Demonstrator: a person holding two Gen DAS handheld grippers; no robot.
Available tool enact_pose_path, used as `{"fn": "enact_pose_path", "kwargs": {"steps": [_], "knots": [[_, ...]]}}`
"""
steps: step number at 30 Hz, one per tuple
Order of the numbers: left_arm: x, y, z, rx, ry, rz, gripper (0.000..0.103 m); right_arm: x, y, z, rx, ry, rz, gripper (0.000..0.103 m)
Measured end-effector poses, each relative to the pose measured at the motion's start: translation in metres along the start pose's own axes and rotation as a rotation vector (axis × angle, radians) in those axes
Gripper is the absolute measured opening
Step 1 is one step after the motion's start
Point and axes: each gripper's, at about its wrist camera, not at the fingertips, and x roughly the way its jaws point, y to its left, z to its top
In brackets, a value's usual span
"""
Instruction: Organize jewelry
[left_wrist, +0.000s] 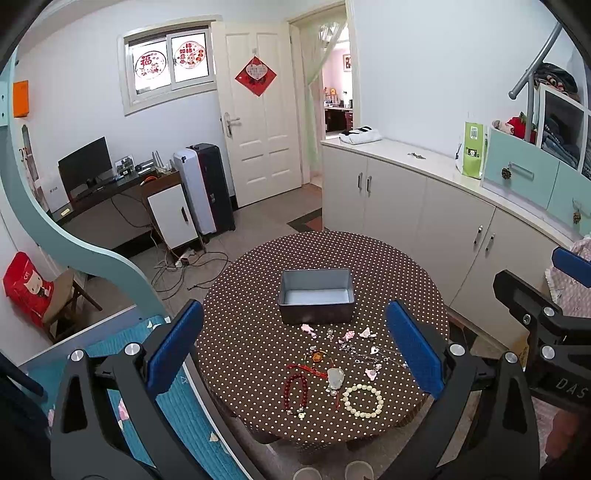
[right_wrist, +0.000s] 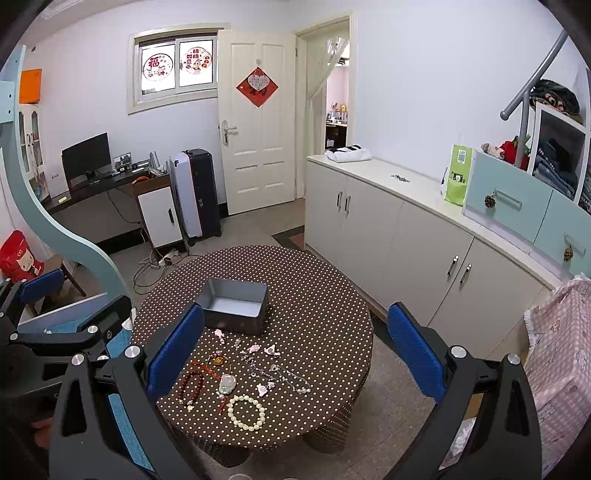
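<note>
An empty grey metal box stands mid-table on a round brown polka-dot table. In front of it lies scattered jewelry: a white bead bracelet, a dark red bead bracelet, a clear pendant on red cord, a silver chain necklace and small pink clips. My left gripper is open and empty, held high above the table's near edge. My right gripper is open and empty, likewise high above the table.
A long cream cabinet runs along the right wall. A teal bed frame and mattress sit left of the table. A desk with monitor and a suitcase stand at the far wall. Cables lie on the floor.
</note>
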Motion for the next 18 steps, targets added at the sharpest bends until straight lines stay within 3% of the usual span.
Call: {"fn": "enact_pose_path", "kwargs": {"steps": [18], "knots": [[0.0018, -0.0027, -0.002, 0.002, 0.005, 0.003, 0.098, 0.0005, 0.0003, -0.0023, -0.001, -0.001, 0.003, 0.096]]}}
